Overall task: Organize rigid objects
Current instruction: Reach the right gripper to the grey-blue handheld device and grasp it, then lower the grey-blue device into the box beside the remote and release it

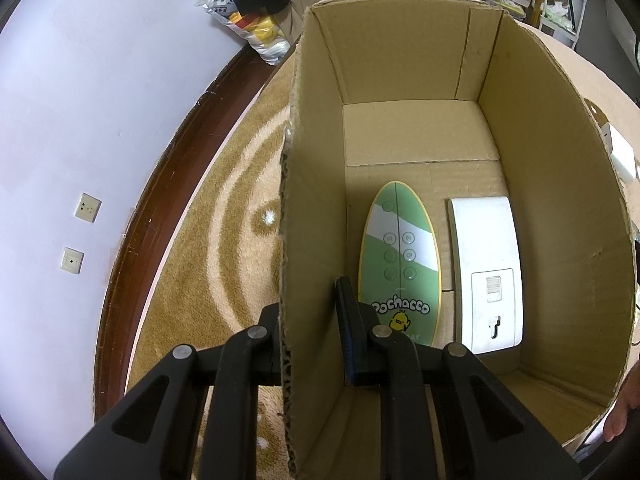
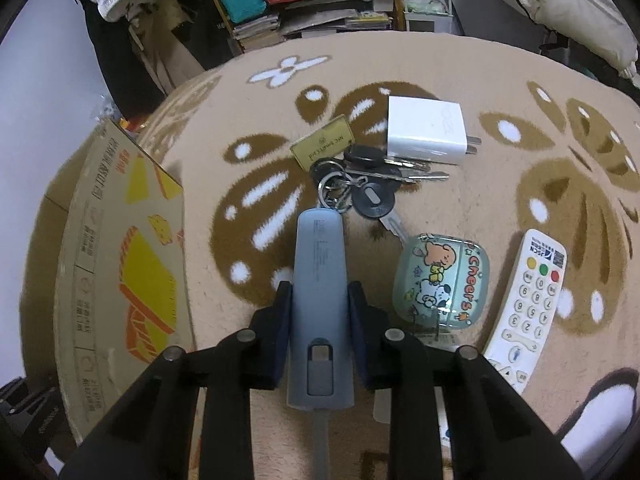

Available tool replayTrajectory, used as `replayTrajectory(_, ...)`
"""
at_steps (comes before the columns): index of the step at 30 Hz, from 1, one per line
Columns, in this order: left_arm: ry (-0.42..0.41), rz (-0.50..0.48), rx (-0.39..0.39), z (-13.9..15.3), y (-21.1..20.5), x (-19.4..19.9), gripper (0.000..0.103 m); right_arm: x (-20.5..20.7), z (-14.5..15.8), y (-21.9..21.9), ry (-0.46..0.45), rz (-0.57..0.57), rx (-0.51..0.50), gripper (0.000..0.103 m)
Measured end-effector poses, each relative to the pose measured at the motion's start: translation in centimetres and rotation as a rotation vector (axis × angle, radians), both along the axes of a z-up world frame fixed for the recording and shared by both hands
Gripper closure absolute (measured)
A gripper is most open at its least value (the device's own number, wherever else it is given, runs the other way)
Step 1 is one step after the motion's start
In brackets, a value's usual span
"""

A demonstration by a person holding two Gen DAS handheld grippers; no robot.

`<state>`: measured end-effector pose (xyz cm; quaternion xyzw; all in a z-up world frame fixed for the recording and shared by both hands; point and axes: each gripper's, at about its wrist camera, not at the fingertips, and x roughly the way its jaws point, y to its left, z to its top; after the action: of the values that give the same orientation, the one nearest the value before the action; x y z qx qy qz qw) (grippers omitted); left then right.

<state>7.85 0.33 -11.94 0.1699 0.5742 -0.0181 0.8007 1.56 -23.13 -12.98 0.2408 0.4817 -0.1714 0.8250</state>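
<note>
My left gripper [image 1: 310, 320] is shut on the left wall of an open cardboard box [image 1: 312, 200], one finger inside and one outside. In the box lie a green oval Pochacco remote [image 1: 400, 256] and a white rectangular device [image 1: 486, 264]. My right gripper [image 2: 320, 300] is shut on a grey-blue oblong device [image 2: 320, 280] with a cable at its near end. Beyond it on the rug lie a bunch of keys [image 2: 368, 184] with a gold tag, a white charger [image 2: 426, 130], a cartoon "Cheers" case [image 2: 442, 280] and a white remote [image 2: 528, 308].
The box's printed outside [image 2: 120, 280] stands left of my right gripper. A brown patterned rug [image 2: 260, 208] covers the floor. Shelves with books and bags [image 2: 304, 4] stand at the back. A wall with sockets [image 1: 86, 208] and dark skirting is on the left.
</note>
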Motion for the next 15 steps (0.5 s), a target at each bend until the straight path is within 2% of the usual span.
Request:
replayTrajectory(7, 0.002, 0.003, -0.006, 0.0, 0.0, 0.1, 0.085, -0.2, 2.3, 0.9, -0.106, 0.034, -0.022, 0.075)
replayTrajectory(15, 0.001, 0.005, -0.002, 0.0, 0.0, 0.1, 0.085, -0.1, 5.1, 2.9, -0.271, 0.124, 0.012, 0.075)
